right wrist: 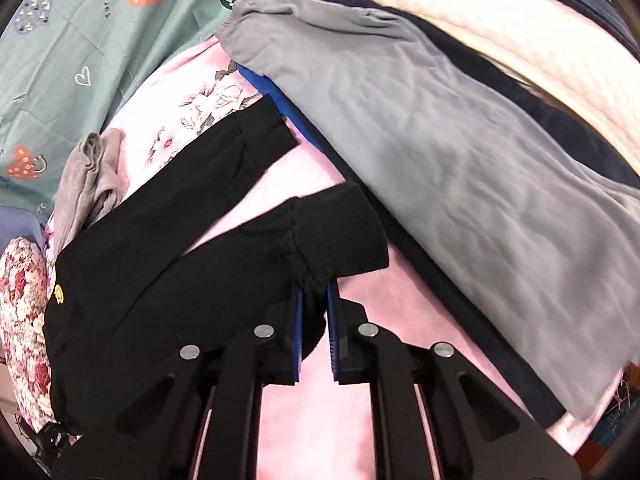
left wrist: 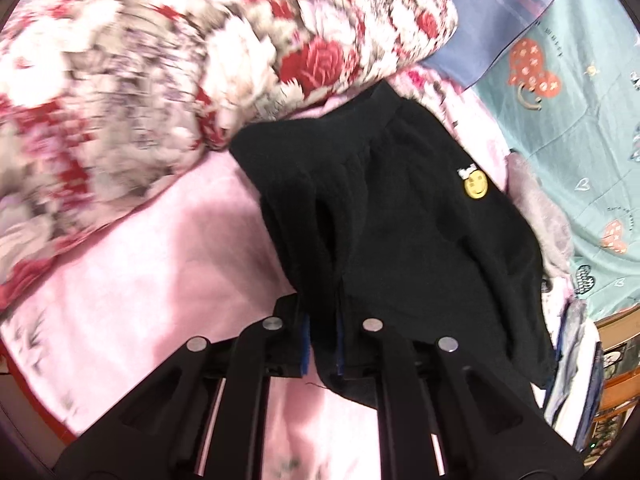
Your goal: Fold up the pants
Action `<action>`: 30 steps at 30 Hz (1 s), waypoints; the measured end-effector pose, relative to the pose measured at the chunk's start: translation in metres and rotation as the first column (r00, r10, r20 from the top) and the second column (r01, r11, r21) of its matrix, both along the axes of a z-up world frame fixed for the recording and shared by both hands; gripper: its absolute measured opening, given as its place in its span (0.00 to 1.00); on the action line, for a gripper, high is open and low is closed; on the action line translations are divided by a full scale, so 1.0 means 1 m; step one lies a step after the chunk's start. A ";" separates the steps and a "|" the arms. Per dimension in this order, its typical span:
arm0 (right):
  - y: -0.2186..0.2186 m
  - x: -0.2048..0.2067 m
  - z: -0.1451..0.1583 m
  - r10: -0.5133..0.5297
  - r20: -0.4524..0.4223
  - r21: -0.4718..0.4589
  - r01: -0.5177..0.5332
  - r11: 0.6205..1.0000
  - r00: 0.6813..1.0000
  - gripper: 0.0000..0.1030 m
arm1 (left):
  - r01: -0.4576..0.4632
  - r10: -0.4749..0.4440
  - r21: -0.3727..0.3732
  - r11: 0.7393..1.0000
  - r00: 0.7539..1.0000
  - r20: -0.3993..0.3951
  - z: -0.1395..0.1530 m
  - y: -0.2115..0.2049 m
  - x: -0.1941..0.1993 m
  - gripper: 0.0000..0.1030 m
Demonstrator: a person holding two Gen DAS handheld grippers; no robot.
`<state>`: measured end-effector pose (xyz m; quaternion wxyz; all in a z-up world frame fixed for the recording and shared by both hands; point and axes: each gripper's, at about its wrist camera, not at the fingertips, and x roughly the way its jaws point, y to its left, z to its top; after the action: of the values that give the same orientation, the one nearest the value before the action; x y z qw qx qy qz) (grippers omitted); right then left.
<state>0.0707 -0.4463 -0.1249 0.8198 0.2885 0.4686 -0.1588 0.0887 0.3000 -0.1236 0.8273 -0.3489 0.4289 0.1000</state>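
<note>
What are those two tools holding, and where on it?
Both grip the black pants: the left tool pinches the waist end, the right tool pinches one leg by its ribbed cuff.

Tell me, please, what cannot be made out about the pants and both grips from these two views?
- Left wrist view: the left gripper is shut on the black pants; the cloth covers its fingertips.
- Left wrist view: the floral quilt is blurred.
- Right wrist view: the right gripper is shut on a ribbed cuff; the cloth hides the pad tips.
- Right wrist view: the grey garment hides what lies beneath it.
</note>
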 end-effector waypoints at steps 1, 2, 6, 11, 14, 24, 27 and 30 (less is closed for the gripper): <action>0.000 -0.010 0.002 0.002 0.004 0.005 -0.002 1.000 1.000 0.10 | 0.000 0.000 -0.004 1.000 1.000 0.004 0.003 0.002 -0.008 0.09; 0.001 -0.016 0.005 0.008 0.005 0.004 -0.008 1.000 1.000 0.10 | -0.002 0.002 -0.001 1.000 1.000 0.003 0.004 0.003 -0.015 0.09; 0.006 -0.044 0.001 0.025 -0.024 -0.010 -0.026 1.000 0.999 0.10 | 0.011 -0.011 -0.011 1.000 0.999 -0.038 -0.005 0.009 -0.039 0.09; 0.010 -0.052 -0.033 0.038 -0.123 -0.011 -0.040 0.999 0.992 0.17 | 0.043 -0.043 0.000 0.999 0.993 -0.106 -0.012 0.010 -0.045 0.18; 0.012 -0.058 -0.022 0.018 -0.168 -0.079 -0.031 0.996 0.986 0.47 | 0.032 -0.025 0.113 0.993 0.998 -0.066 0.017 0.007 -0.056 0.47; 0.021 0.056 0.045 0.191 -0.013 -0.070 -0.192 0.979 0.981 0.58 | 0.363 -0.354 0.262 0.894 0.932 -0.083 0.062 -0.081 0.089 0.73; 0.017 0.130 0.011 0.199 -0.105 -0.050 -0.205 0.978 0.974 0.58 | 0.418 -0.395 0.185 0.890 0.907 -0.146 0.032 -0.091 0.135 0.60; 0.010 0.170 -0.023 0.187 -0.195 -0.034 -0.197 0.980 0.963 0.58 | 0.434 -0.400 0.109 0.894 0.885 -0.239 -0.004 -0.091 0.163 0.32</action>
<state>0.2406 -0.4361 -0.1480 0.7900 0.2032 0.5663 -0.1180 0.2518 0.2094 -0.1273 0.8044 -0.1684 0.5696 -0.0101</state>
